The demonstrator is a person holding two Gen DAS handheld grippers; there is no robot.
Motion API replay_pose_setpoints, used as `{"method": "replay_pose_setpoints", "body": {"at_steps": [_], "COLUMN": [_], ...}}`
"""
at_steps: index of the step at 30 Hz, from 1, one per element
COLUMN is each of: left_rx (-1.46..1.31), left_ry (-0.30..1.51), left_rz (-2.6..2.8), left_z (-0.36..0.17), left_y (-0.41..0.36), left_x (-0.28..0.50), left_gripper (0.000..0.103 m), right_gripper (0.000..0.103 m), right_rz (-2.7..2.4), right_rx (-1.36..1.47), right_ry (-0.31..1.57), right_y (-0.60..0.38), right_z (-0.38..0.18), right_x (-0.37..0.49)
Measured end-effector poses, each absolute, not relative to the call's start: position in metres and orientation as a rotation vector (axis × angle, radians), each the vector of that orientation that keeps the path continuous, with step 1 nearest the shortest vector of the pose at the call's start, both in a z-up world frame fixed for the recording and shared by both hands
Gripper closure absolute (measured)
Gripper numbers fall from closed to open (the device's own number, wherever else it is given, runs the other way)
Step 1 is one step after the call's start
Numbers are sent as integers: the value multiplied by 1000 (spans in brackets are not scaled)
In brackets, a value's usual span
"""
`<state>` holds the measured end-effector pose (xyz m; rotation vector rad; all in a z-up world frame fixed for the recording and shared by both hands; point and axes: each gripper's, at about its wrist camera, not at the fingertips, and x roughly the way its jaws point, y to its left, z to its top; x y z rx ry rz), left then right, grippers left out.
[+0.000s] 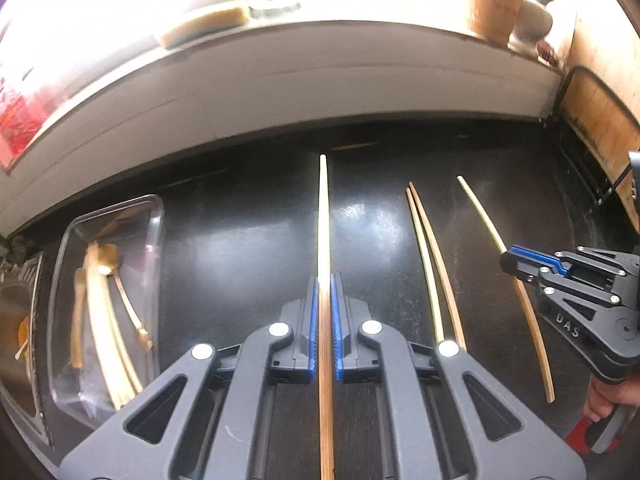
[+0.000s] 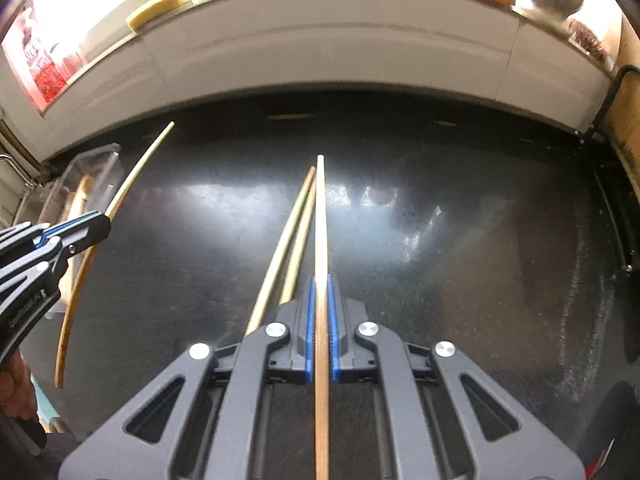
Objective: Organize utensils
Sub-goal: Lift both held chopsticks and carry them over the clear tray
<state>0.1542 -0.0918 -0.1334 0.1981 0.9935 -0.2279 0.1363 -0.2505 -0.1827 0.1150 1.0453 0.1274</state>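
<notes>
Each tool holds 1 chopstick: the left tool (image 1: 324, 320) pinches one chopstick (image 1: 324, 220), the right tool (image 2: 320, 320) another (image 2: 320, 220). 2 chopsticks (image 1: 434, 264) lie loose on the worktop (image 1: 248, 248). The clear container (image 1: 154, 216) apparently holds several utensils; sorting is partway.

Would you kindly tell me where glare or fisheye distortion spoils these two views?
Left wrist view: the window ledge is blown out white, glare patches the counter, and the loose chopsticks look bowed. Right wrist view: glare streaks the counter, and the ledge curves.
</notes>
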Motion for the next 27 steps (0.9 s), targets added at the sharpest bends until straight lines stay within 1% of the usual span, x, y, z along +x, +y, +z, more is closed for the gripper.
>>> {"method": "replay_pose_setpoints", "body": {"at_steps": [5, 11, 21, 27], "left_rx": [159, 112, 26, -15], "left_ry": [988, 979, 971, 978], "left_rz": [-179, -90, 98, 167], "left_z": [-116, -100, -84, -84], "left_y": [-69, -14, 100, 151], "left_x": [144, 129, 116, 111], "left_gripper": [97, 97, 97, 97], "right_gripper": [96, 96, 96, 96], "right_rz": [143, 212, 400, 512], "right_rx": [112, 82, 6, -14], "right_ry": [1023, 996, 978, 973], "right_y": [-238, -195, -72, 1], "right_z": [-155, -128, -103, -87], "right_x": [126, 118, 129, 138]}}
